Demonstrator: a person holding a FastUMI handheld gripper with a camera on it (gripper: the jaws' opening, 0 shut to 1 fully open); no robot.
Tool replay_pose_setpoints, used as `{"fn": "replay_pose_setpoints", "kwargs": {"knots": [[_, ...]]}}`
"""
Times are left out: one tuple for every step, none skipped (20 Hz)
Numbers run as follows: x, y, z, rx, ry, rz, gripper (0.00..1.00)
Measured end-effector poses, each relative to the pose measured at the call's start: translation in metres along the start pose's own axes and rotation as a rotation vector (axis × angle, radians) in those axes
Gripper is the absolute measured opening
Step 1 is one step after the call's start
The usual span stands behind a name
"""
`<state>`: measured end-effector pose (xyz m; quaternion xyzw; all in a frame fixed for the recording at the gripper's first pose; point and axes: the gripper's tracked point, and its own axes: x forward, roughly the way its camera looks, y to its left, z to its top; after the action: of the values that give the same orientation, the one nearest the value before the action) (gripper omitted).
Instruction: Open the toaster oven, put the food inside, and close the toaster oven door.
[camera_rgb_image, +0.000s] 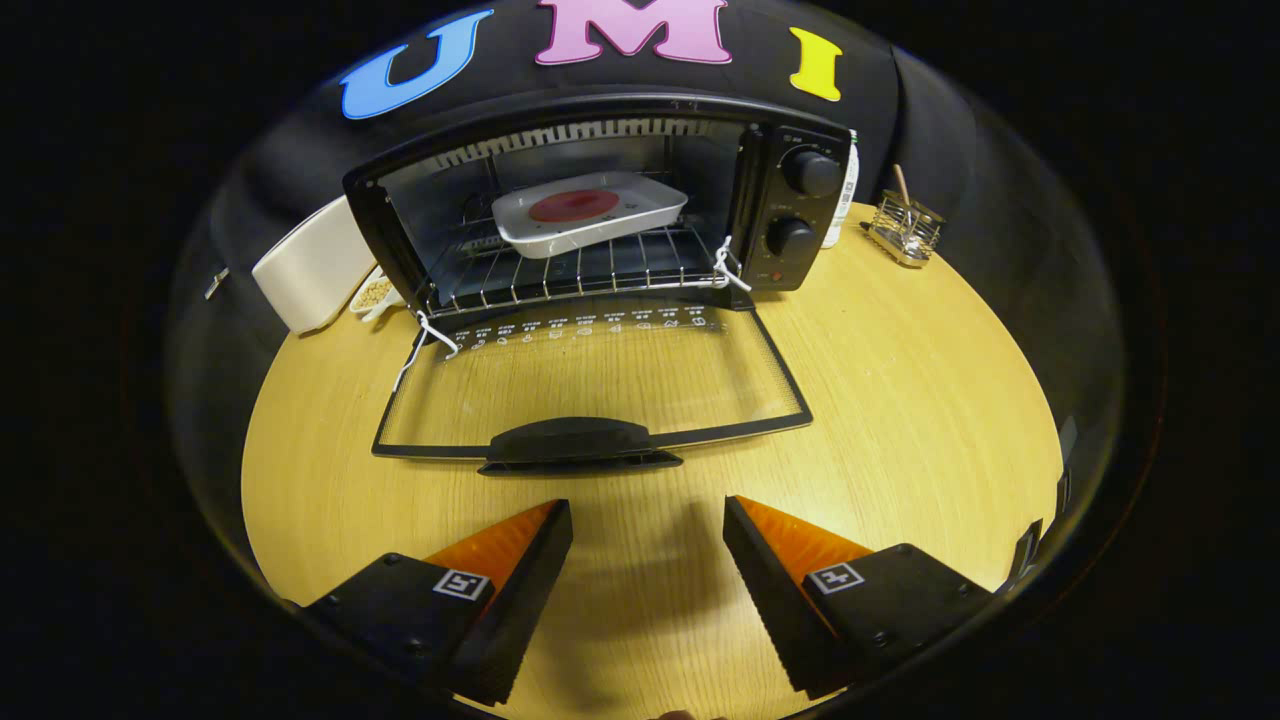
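We saw the gripper (648, 545) parted and empty, fingers over bare table (900, 400). At 12 o'clock ahead the oven (600, 210) stood open, tray (588, 212) with food on its rack. We judged closing next: hook under door handle (572, 445), lift evenly.

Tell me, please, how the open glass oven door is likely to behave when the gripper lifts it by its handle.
The door looks rigid, so it should swing as one piece on its hinges. The handle seems broad and smooth, so the open gripper might slip.
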<state>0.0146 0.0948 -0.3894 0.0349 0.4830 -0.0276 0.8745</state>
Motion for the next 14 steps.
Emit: {"fn": "replay_pose_setpoints", "kwargs": {"knots": [[0.004,0.001,0.000,-0.013,0.006,0.001,0.99],[0.004,0.000,0.001,-0.026,0.009,-0.005,1.00],[0.006,0.000,0.002,-0.035,0.006,-0.007,1.00],[0.008,0.000,0.003,-0.041,0.005,-0.012,1.00],[0.010,-0.001,0.004,-0.041,0.009,-0.014,1.00],[0.014,0.000,0.005,-0.037,0.016,-0.016,1.00],[0.017,0.001,0.005,-0.029,0.028,-0.011,1.00],[0.017,0.003,0.006,-0.017,0.035,-0.006,1.00],[0.017,0.003,0.005,-0.018,0.041,-0.007,0.99],[0.017,0.003,0.007,-0.032,0.034,-0.007,0.99],[0.017,0.004,0.009,-0.057,0.028,-0.006,0.99],[0.015,0.004,0.010,-0.086,0.024,-0.008,0.99],[0.013,0.004,0.014,-0.112,0.017,-0.008,0.99],[0.009,0.005,0.017,-0.132,0.010,-0.008,0.99]]}}
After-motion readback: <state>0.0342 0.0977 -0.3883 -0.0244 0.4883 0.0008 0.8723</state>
